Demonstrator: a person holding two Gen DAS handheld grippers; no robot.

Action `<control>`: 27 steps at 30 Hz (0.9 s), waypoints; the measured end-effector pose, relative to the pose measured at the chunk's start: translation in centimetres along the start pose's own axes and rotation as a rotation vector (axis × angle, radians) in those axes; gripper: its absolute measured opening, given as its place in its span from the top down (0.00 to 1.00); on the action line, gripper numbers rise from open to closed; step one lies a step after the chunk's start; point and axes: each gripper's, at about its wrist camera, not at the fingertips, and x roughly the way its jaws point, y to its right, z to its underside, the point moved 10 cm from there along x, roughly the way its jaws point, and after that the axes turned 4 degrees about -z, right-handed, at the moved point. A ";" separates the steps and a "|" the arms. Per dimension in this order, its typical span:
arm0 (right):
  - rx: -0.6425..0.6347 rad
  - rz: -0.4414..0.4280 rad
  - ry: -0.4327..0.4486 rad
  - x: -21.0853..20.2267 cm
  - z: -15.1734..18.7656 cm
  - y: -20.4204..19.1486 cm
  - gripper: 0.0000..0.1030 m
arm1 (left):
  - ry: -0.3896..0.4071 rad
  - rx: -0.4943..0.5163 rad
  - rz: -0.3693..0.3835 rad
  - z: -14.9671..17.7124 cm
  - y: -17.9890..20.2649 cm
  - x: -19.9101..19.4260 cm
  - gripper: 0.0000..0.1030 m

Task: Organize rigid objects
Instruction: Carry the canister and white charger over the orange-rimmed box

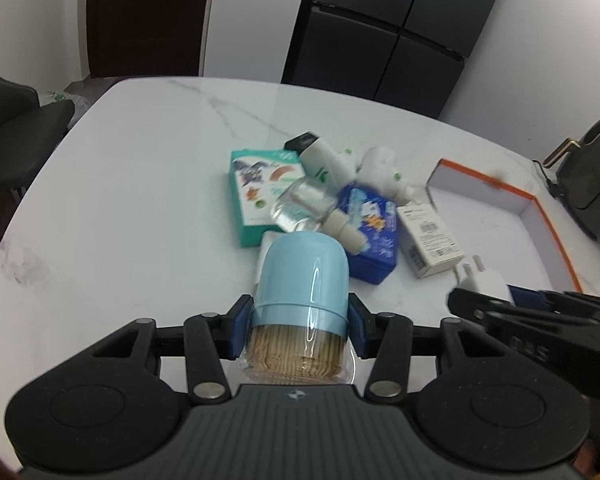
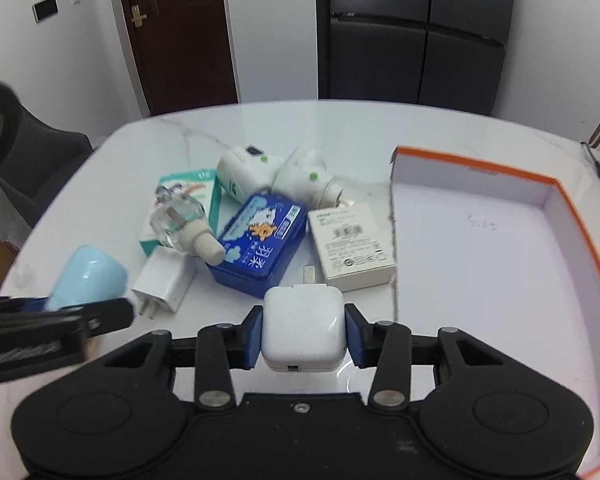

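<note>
My left gripper [image 1: 299, 330] is shut on a toothpick holder [image 1: 302, 276] with a light-blue cap and a clear base full of toothpicks, held above the white marble table [image 1: 120, 208]. The same holder [image 2: 88, 276] and left gripper [image 2: 56, 328] show at the left of the right wrist view. My right gripper [image 2: 303, 336] is shut on a white plug adapter [image 2: 303, 324], its blue pads pressing both sides. In the left wrist view the right gripper [image 1: 540, 316] enters from the right with the white plug adapter [image 1: 484, 280].
A pile lies mid-table: a teal box [image 1: 256, 192], a clear bottle [image 2: 184, 220], a blue tin [image 2: 260, 240], two white plug-in devices [image 2: 252, 172], a white charger [image 2: 164, 280] and a small white carton [image 2: 352, 244]. An open white box with orange rim [image 2: 500, 280] sits right. A chair [image 1: 16, 140] stands left.
</note>
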 end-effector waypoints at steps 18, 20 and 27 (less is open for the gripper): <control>-0.022 -0.014 0.072 -9.4 -1.1 4.9 0.51 | 0.053 0.017 -0.029 -1.3 5.7 -4.9 0.52; -0.026 -0.014 0.078 -10.2 -0.7 5.7 0.51 | 0.054 0.011 -0.031 -1.0 6.4 -5.3 0.52; 0.002 -0.010 0.085 -12.3 1.2 9.0 0.51 | 0.056 0.019 -0.009 0.2 10.0 -6.1 0.52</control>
